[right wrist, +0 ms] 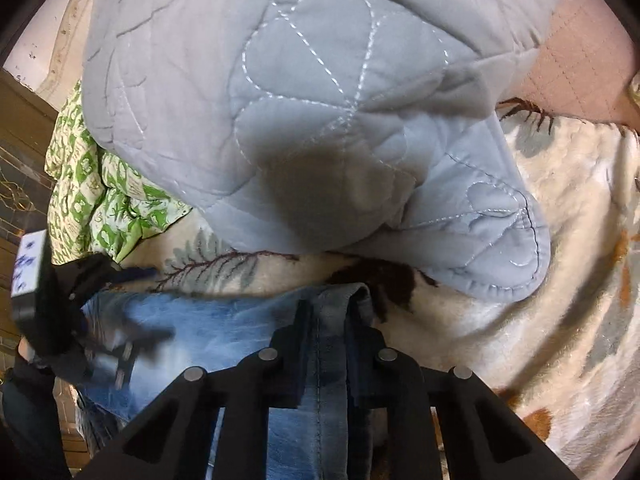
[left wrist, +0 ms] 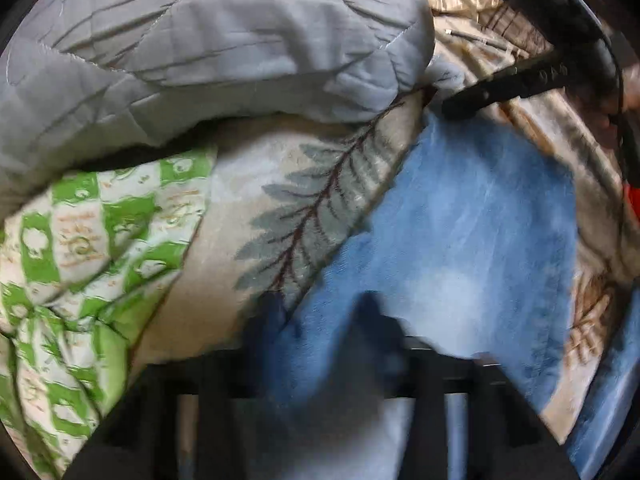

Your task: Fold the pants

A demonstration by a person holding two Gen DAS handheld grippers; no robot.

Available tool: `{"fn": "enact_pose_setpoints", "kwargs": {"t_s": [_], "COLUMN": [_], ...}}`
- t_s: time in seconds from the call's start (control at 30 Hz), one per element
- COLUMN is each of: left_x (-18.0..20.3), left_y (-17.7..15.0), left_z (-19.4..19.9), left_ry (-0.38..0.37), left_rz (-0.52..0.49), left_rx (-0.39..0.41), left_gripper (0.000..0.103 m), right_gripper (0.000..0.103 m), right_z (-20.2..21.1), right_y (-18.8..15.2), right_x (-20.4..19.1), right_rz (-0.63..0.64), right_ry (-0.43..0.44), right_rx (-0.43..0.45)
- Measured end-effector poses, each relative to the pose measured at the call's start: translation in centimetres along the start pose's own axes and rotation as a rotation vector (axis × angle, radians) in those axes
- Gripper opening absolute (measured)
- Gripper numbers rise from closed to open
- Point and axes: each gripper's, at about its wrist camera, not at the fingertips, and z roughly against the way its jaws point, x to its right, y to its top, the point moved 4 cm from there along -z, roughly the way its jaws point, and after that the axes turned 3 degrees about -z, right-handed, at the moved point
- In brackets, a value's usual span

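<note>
On the bed [right wrist: 560, 240], over its leaf-print blanket, the jeans [left wrist: 460, 232] lie spread below a grey quilt [right wrist: 320, 100]; the right tongs [right wrist: 328, 344] are closed on a bunched seam edge; the left tongs [left wrist: 320, 320] pinch denim too, though blur hides how firmly; uneven pulling could slip a grip, and the quilt may snag the fold.
</note>
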Motion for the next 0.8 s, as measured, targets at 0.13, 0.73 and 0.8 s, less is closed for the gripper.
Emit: {"fn": "enact_pose_setpoints", "kwargs": {"t_s": [0.13,0.73,0.8], "left_x": [0.8,18.9,22.6], "left_y": [0.2,-6.9,-9.4], "left_z": [0.7,19.5,20.2], "left_ry": [0.02,0.197,0.227], "left_rz": [-0.042,-0.17,-0.204], "left_rx": [-0.007,0.315,0.339], "left_gripper": [0.003,0.002,0.002], "right_gripper": [0.016,0.014,0.014], "right_z": [0.3,19.3,20.9], "right_y": [-0.4,-17.2,-21.3], "right_x": [-0.5,-8.3,-8.8], "right_rz": [0.039,0.355,0.385], "right_ry": [-0.013,-0.145,-0.184], "right_rx": [0.016,0.349,0.368]}}
